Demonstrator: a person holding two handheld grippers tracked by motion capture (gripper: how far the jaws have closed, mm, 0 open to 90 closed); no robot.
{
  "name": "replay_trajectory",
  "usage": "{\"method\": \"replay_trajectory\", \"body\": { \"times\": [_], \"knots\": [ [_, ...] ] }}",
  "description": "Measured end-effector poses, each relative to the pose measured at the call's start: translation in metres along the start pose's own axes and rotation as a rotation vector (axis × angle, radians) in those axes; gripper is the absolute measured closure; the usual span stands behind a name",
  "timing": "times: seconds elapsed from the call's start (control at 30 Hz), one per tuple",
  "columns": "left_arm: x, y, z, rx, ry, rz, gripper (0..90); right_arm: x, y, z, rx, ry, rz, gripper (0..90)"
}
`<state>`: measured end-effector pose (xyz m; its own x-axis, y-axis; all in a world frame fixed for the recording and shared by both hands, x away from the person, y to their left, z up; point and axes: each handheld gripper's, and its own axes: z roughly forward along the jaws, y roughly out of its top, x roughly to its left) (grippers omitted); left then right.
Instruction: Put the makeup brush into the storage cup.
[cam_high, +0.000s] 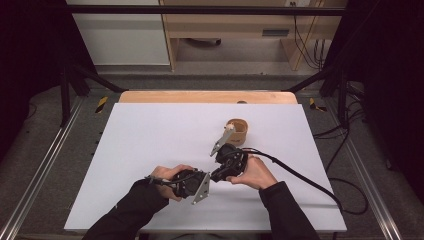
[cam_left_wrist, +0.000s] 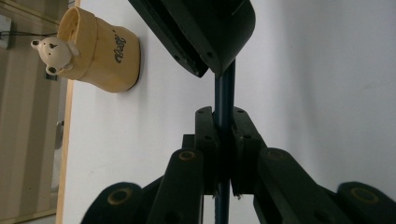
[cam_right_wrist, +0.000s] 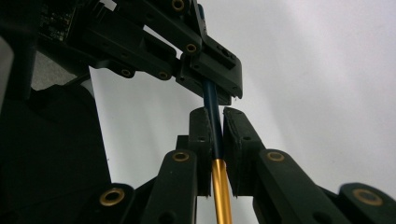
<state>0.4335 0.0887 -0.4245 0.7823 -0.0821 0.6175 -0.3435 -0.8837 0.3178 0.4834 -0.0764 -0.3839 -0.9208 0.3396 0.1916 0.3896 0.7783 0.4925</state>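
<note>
You hold a gripper in each hand, low over the white table (cam_high: 150, 130), their tips meeting near its front middle. Between them is a thin pen (cam_right_wrist: 212, 112), dark blue at one end and gold at the other. Your left gripper (cam_left_wrist: 223, 135) has its jaws closed tight on the blue part of the pen. Your right gripper (cam_right_wrist: 213, 128) is also clamped on the pen, where blue meets gold. The pen runs straight from one gripper into the other. Farther back on the table stands a tan cup (cam_left_wrist: 100, 49) with a small bear on its rim, well apart from the grippers.
</note>
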Motion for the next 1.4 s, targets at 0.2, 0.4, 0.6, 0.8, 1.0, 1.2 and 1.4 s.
{"method": "replay_trajectory", "body": {
  "times": [0.2, 0.4, 0.6, 0.8, 1.0, 1.2, 1.4],
  "knots": [
    [-0.001, -0.001, 0.002, -0.001, -0.031, -0.047, 83.5, 0.0, -0.002, -0.008, -0.047, -0.034, -0.015, 79.4],
    [0.0, -0.006, 0.0, -0.008, -0.033, -0.106, 83.5, -0.003, -0.007, -0.03, -0.168, -0.132, 0.003, 72.6],
    [0.002, -0.013, -0.004, -0.025, -0.032, -0.201, 83.5, -0.009, -0.015, -0.048, -0.339, -0.252, 0.054, 65.1],
    [0.002, -0.021, -0.006, -0.033, -0.038, -0.294, 83.5, -0.013, -0.023, -0.062, -0.465, -0.302, 0.116, 55.5],
    [0.003, -0.028, -0.009, -0.068, -0.041, -0.397, 83.5, -0.019, -0.038, -0.07, -0.572, -0.337, 0.186, 43.7],
    [0.002, -0.034, -0.008, -0.082, -0.045, -0.485, 83.5, -0.02, -0.054, -0.072, -0.615, -0.364, 0.229, 34.8],
    [0.004, -0.038, -0.008, -0.097, -0.045, -0.559, 83.5, -0.018, -0.066, -0.069, -0.656, -0.376, 0.258, 29.0]
  ]
}}
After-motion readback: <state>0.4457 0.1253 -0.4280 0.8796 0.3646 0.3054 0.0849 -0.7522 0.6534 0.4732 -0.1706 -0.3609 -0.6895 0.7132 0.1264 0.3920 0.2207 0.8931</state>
